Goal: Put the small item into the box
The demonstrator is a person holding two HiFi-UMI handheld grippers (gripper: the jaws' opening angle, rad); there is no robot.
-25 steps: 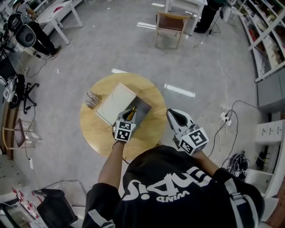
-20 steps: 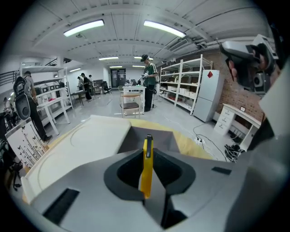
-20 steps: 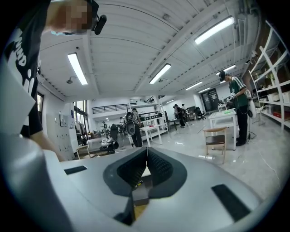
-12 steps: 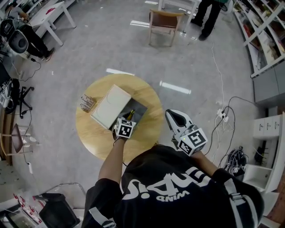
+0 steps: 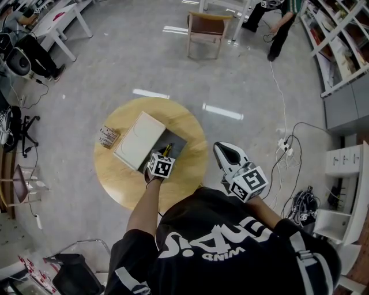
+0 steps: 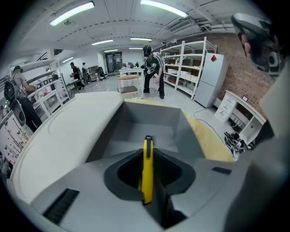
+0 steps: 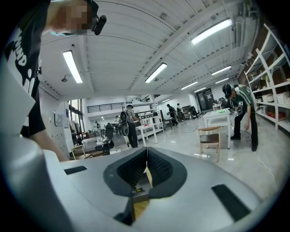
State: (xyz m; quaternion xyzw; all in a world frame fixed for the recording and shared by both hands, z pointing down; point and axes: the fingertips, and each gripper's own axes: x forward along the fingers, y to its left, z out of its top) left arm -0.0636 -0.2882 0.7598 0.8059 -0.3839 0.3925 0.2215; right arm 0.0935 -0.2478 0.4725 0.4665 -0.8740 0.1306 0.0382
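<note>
left gripper point(image 5: 166, 152) fingers clamped on the yellow item point(image 6: 147, 174), held edge-on over the open box point(image 6: 149, 118), looks lined up to drop in. Lid point(image 5: 137, 140) lies left, opening clear. Right gripper point(image 7: 146, 168) fingers together, empty, parked off the table's point(image 5: 185, 177) right edge

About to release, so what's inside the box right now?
The far floor of the box shows grey and bare. The left gripper, shut on the yellow item, covers the near part.

Lab or workshop; white shelving racks point(image 5: 341, 31); work tables point(image 5: 62, 16); floor cables point(image 5: 286, 145).
</note>
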